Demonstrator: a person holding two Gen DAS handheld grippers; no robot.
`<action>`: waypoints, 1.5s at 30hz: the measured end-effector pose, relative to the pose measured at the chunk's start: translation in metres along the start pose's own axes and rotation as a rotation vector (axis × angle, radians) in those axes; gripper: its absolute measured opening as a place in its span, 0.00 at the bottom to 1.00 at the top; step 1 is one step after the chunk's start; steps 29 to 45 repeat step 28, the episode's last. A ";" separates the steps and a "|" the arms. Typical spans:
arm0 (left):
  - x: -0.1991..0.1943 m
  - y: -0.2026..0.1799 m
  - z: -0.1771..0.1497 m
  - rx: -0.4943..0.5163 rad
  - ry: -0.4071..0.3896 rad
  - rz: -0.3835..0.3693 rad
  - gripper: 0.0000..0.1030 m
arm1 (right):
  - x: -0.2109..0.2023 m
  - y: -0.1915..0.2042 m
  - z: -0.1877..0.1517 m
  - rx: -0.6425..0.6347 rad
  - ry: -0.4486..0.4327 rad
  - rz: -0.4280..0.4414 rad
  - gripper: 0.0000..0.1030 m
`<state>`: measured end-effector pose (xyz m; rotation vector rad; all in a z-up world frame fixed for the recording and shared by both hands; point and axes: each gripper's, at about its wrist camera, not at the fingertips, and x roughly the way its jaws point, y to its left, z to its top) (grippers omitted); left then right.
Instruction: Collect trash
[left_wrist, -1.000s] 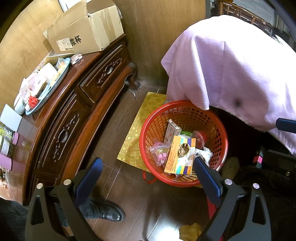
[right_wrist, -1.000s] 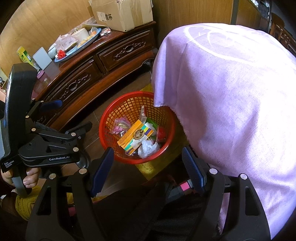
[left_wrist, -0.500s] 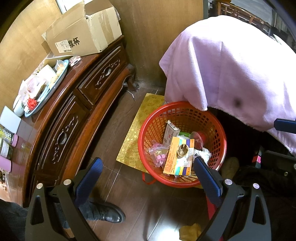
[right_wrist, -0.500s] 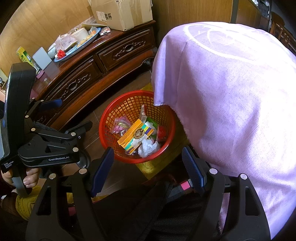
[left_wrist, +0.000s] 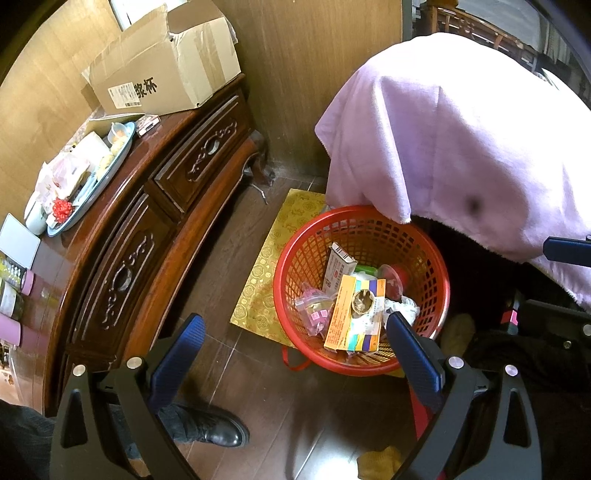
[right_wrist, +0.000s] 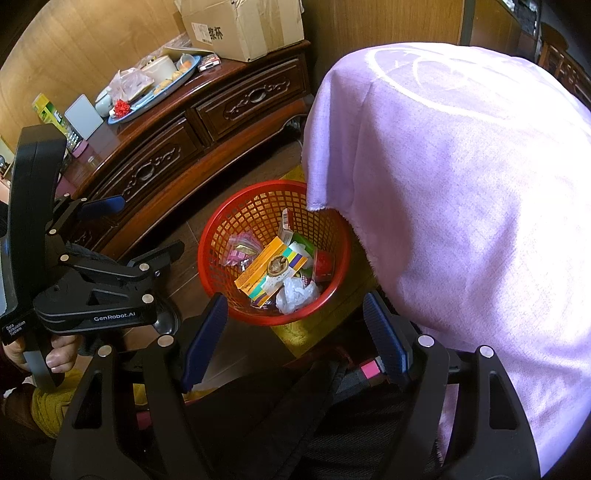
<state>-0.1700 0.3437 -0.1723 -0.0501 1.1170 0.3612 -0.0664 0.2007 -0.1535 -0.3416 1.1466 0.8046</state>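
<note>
Left wrist view, nearest first: left gripper (left_wrist: 295, 343) has its jaws released and wide, nothing between them, hovering above the floor with a black shoe (left_wrist: 218, 434) under its left finger. Right gripper (right_wrist: 293, 332) likewise spread and empty, over dark fabric near the person's lap. Both point steeply down at the red basket (left_wrist: 291, 254), which sits on the floor on a gold mat (left_wrist: 269, 266), half tucked under a lilac cloth (left_wrist: 461, 147) on the right. Trash looks already collected: the basket holds an orange and multicolour carton (left_wrist: 354, 317) with a small brown round thing on top, a white slim box (left_wrist: 338, 264) leaning against the far wall, a clear zip bag with pink bits (left_wrist: 314, 308) at left, crumpled white tissue (right_wrist: 295, 291) near right, and a red round item (right_wrist: 325, 262), partly hidden. My read: drop is done or the next pick is pending. For a clean step, keep the jaws apart, lift clear of the rim, avoid snagging the cloth edge that overhangs the basket. Loose yellowish scrap (left_wrist: 380, 458) lies on the near floor, maybe the next target, can't tell what it is. Far left, wooden tabletop (left_wrist: 155, 147) carries a blue tray (left_wrist: 122, 155) of snacks and wrappers, and farther back an open cardboard box (left_wrist: 166, 77), contents not visible.
</note>
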 end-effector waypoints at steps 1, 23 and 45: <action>0.000 0.000 0.000 0.000 0.000 -0.001 0.94 | 0.000 0.000 0.000 -0.001 0.000 -0.001 0.72; 0.000 -0.002 0.001 0.004 -0.002 0.024 0.94 | -0.001 -0.001 0.001 0.000 0.001 0.001 0.72; 0.004 0.002 0.001 -0.009 0.012 0.014 0.94 | 0.000 -0.001 0.002 0.003 0.003 0.003 0.72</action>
